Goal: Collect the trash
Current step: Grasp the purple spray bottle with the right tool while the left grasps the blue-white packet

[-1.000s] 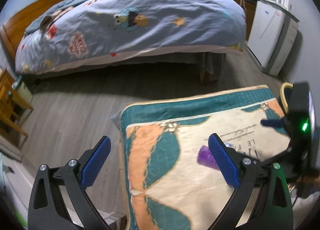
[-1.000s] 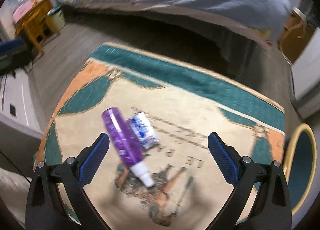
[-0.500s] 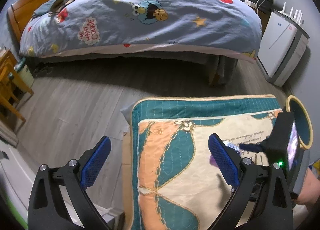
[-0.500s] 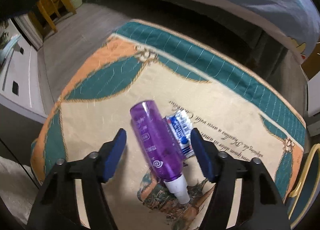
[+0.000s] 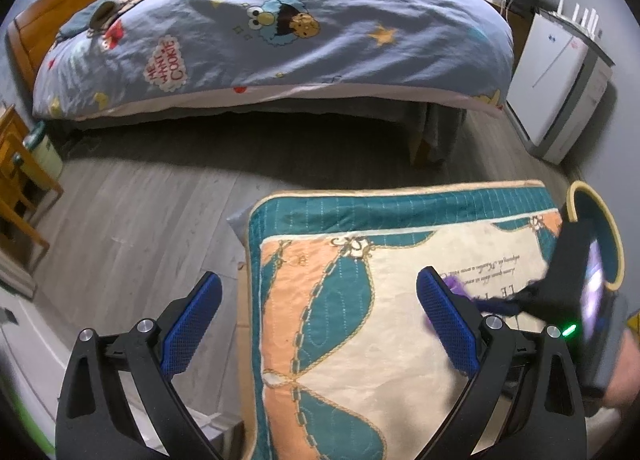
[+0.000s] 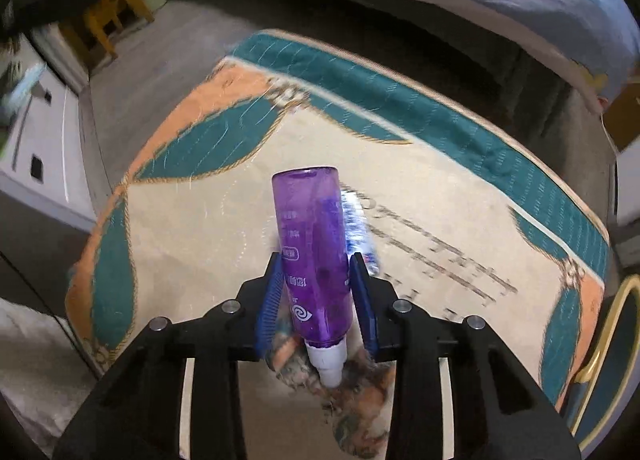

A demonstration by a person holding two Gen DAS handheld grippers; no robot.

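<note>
A purple plastic bottle (image 6: 316,252) with a white nozzle lies on a patterned quilted cloth (image 6: 440,187). My right gripper (image 6: 316,296) is shut on the bottle's lower body, nozzle pointing back at the camera. A blue and white wrapper (image 6: 360,232) lies just behind the bottle on the cloth. In the left wrist view my left gripper (image 5: 316,324) is open and empty over the cloth's left edge (image 5: 320,300). The right gripper (image 5: 576,292) shows at the right there, with a bit of purple bottle (image 5: 454,284) behind the left gripper's right finger.
A teal bin with a yellow rim (image 5: 600,236) stands to the right of the cloth, also in the right wrist view (image 6: 612,360). A bed with a cartoon duvet (image 5: 280,27) lies beyond. A white appliance (image 5: 560,79) stands at right, a wooden table (image 5: 16,187) at left.
My right gripper has moved down to the purple bottle and closed on it. The left gripper has stayed open and shifted a little.
</note>
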